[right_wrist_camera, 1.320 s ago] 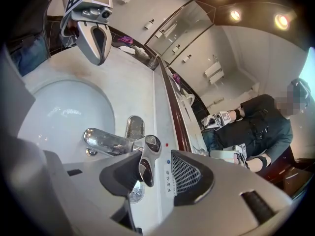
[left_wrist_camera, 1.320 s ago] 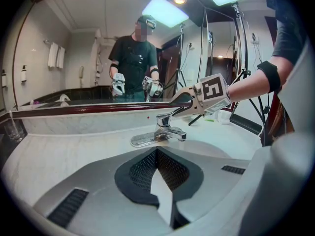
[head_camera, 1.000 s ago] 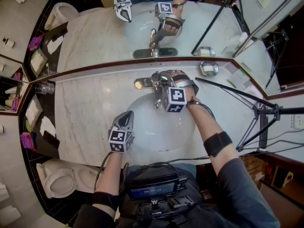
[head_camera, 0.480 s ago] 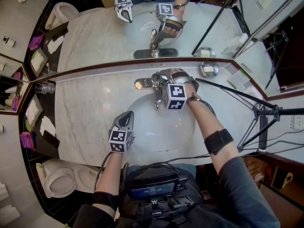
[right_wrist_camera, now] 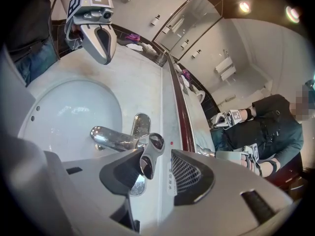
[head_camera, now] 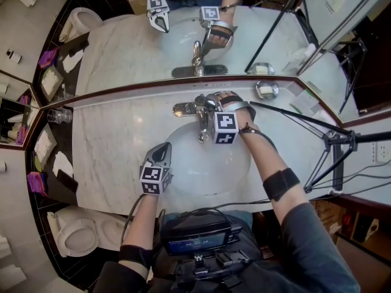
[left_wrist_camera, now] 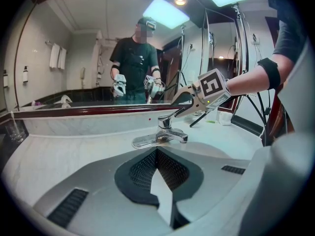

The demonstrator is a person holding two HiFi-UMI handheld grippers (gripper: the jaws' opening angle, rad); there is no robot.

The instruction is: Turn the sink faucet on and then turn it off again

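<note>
A pale veined marble countertop point(head_camera: 110, 145) filled the middle of the head view, with a white oval sink point(head_camera: 183, 182) set into it. A dark-red-edged mirror point(head_camera: 122, 41) ran across the top of the frame and doubled the scene. At the left edge stood a glass tumbler point(head_camera: 59, 115) and a black side shelf point(head_camera: 67, 180) with folded white cloths and purple packets. A toilet point(head_camera: 76, 234) sat at the lower left, a soap dish point(head_camera: 267, 89) lay at the upper right of the counter, and a black tripod point(head_camera: 330, 142) stood at the right.

The chrome faucet point(head_camera: 194, 110) stood at the sink's back rim, in the upper centre. Its handle point(right_wrist_camera: 149, 157) sat between the jaws of the right gripper point(right_wrist_camera: 156, 167), which were spread wide and had just been opening; a gap showed beside the right pad. The left gripper point(left_wrist_camera: 158, 156) hovered over the sink's lower-left rim, its jaws pressed together with nothing in them.

Compared with 1 second earlier, we saw almost no change. The left gripper kept its spot, and the right gripper stayed at the handle with its marker cube turned slightly.
</note>
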